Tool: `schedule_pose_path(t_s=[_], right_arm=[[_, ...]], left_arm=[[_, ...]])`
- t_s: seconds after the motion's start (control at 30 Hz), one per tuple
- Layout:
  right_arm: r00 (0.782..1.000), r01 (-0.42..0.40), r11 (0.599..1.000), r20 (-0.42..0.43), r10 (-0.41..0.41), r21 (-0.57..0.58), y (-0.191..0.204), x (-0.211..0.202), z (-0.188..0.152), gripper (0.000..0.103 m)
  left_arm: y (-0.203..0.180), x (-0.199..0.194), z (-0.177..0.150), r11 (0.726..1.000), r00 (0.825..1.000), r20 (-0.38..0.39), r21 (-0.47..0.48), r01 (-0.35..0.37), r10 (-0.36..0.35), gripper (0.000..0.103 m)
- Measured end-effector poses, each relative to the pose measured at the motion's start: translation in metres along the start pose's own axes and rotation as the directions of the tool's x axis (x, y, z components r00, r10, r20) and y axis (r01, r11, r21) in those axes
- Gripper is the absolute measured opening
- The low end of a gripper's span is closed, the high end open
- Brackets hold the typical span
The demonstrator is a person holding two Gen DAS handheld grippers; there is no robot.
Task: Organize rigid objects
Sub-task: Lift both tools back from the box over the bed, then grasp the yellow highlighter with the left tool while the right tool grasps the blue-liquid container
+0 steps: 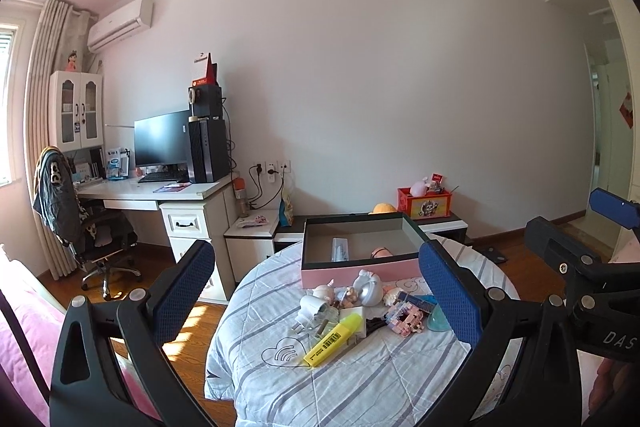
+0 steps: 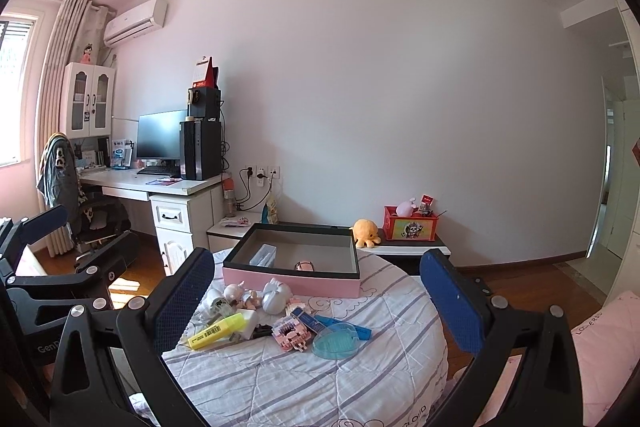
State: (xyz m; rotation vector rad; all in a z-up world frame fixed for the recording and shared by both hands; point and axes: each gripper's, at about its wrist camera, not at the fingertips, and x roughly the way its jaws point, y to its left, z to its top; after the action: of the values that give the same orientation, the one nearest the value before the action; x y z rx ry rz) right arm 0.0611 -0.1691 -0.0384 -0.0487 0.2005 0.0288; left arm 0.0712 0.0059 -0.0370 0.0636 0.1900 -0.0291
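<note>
We hold our left gripper point(image 1: 316, 291) with its fingers point(image 1: 182, 291) spread wide and gripping nothing, above the striped bed point(image 1: 360, 379). In the left wrist view, a white plug point(image 1: 310, 309) lies at 9 o'clock of the pile, touching the yellow marker point(image 1: 330, 341), which angles toward 7 o'clock. At 12 o'clock sit small figures point(image 1: 346, 293) and a white shell point(image 1: 370, 287), just before the pink box point(image 1: 360, 251), open, with two small items inside. Pink blocks point(image 1: 406, 317) and a teal dish point(image 1: 438, 319) lie at 3 o'clock. Our right gripper point(image 2: 316, 291) also hangs wide open and empty over the same pile; there a blue pen point(image 2: 344, 325) lies beside the dish. A counter point(image 1: 160, 189) stands far off at 10 o'clock.
</note>
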Motion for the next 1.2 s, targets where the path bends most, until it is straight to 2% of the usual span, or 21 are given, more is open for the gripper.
schedule_pose_path(t_s=[0.27,0.57,0.8,0.93,1.07,1.2], right_arm=[[1.0,-0.002,1.0,-0.031,0.002,0.005,-0.003,0.01,-0.008,0.103],[0.991,0.012,0.999,-0.136,-0.007,0.033,-0.017,0.05,-0.035,0.103],[0.963,0.039,0.998,-0.27,-0.022,0.057,-0.037,0.097,-0.074,0.103],[0.934,0.055,0.995,-0.357,-0.023,0.079,-0.048,0.124,-0.102,0.103],[0.906,0.058,0.994,-0.423,-0.011,0.098,-0.056,0.145,-0.123,0.103],[0.883,0.054,0.993,-0.469,0.0,0.101,-0.06,0.164,-0.139,0.103]], left_arm=[[-0.003,0.013,-0.005,1.0,0.999,-0.03,0.008,0.02,-0.02,0.103],[-0.001,0.061,-0.034,0.995,0.982,-0.164,-0.01,0.099,-0.099,0.103],[0.006,0.11,-0.08,0.993,0.942,-0.317,-0.008,0.114,-0.111,0.103],[0.01,0.14,-0.106,0.995,0.909,-0.407,-0.002,0.099,-0.091,0.103],[0.011,0.168,-0.125,0.995,0.875,-0.473,-0.029,0.099,-0.101,0.103],[0.008,0.191,-0.14,0.996,0.861,-0.503,0.003,0.093,-0.079,0.103]])
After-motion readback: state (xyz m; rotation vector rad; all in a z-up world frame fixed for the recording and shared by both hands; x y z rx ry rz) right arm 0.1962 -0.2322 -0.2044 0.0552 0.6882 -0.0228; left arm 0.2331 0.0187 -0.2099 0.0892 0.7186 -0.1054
